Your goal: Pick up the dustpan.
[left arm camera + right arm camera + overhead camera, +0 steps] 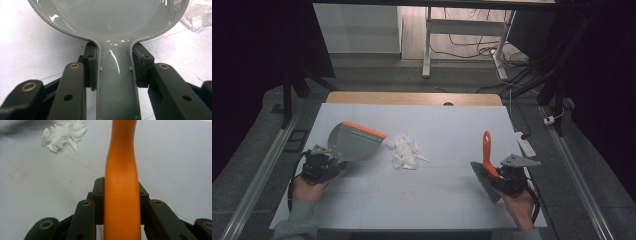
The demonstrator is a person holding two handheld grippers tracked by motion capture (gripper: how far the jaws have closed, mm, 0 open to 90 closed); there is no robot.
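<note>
Two grippers at the tabletop's near edge, left gripper (328, 161) jaws clamped on grey dustpan (353, 142) handle, right gripper (503, 176) jaws clamped on orange brush (486, 161) handle, white paper scraps (406, 151) mid-table beside dustpan's orange lip.

Lighting in the high view is uneven: the white table (452, 125) is evenly lit from above, while both sides fall to near black. Resolution is low and detail is soft. In the left gripper view, the grey dustpan (107, 17) carries several small white glare spots, and the near jaws are slightly soft. In the right gripper view, the orange handle (121, 192) shows a broad sheen; the paper scraps (63, 133) and the upper left corner are blurred.
</note>
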